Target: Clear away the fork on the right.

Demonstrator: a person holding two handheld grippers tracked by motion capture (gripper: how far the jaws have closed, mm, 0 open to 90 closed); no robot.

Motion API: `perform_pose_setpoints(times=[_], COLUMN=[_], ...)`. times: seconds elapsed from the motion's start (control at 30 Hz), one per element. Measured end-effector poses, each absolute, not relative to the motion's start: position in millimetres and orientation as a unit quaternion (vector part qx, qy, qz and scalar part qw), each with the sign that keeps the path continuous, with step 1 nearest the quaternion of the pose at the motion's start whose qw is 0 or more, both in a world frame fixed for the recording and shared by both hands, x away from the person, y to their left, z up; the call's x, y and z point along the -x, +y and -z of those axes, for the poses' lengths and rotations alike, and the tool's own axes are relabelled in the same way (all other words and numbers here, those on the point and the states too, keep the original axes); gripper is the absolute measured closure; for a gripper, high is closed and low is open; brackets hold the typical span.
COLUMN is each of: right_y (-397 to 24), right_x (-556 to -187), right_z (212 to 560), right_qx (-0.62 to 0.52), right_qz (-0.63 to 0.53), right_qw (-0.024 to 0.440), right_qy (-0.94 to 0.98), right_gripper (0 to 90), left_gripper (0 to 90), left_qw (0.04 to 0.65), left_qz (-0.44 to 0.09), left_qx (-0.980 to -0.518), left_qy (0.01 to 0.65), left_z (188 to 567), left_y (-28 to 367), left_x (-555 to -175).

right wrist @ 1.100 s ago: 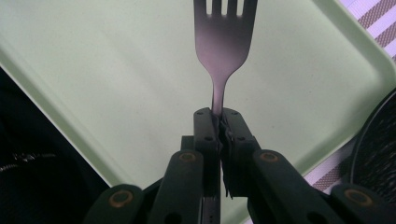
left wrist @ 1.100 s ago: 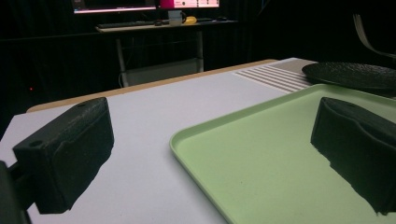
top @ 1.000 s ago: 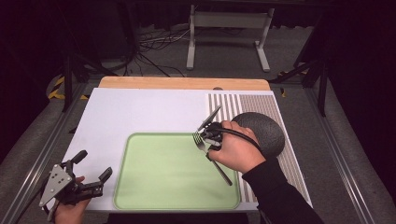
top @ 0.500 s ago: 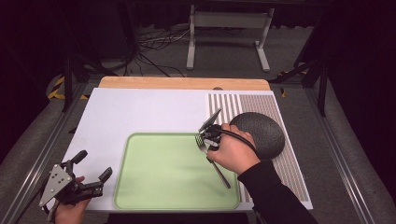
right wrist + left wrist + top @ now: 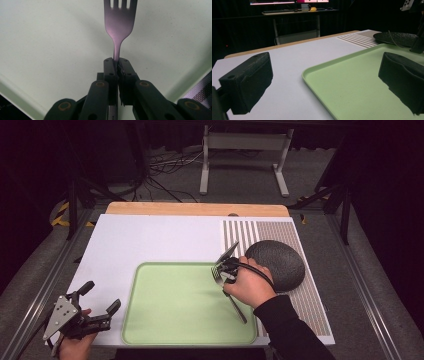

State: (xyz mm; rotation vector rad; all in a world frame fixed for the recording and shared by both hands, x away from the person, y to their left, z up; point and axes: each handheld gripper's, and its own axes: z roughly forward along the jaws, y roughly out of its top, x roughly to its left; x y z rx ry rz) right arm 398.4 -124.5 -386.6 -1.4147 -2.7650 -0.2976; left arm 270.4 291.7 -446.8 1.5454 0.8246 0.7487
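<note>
While the left tongs (image 5: 100, 301) gape empty, the right tongs (image 5: 117, 65) pinch the fork (image 5: 120, 22) — tines beyond — above the green tray (image 5: 175, 320).

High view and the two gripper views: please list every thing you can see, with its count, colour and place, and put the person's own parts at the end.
Tray: 1, light green, near middle of the mat.
Fork: 1, metal, over the tray's right part, its neck between the right gripper's jaws.
Plate: 1, dark, on the striped mat right of the tray.
Mat: 1, white, covers most of the table.
Striped mat: 1, brown and white, right side of the table.
Table: 1, wooden far edge shows.
Stand: 1, grey, on the floor behind the table.
Left gripper: 1, black, near left corner, jaws apart, holding nothing.
Right gripper: 1, black, shut on the fork.
Hands: 2, one on each gripper.
</note>
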Motion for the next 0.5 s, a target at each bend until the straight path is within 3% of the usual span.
perform_pose_setpoints(times=[0.5], right_y=[-125.6], right_x=[-401.0], right_z=[403.8], right_qx=[0.476], right_qz=[0.098], right_qw=[0.013], right_qy=[-0.874], right_gripper=[85.5], left_gripper=[0.0], left_qw=[0.579], left_qz=[-0.316], left_qx=[-0.664], left_qy=[0.353], left_z=[447.4], left_y=[291.3], left_x=[-271.2])
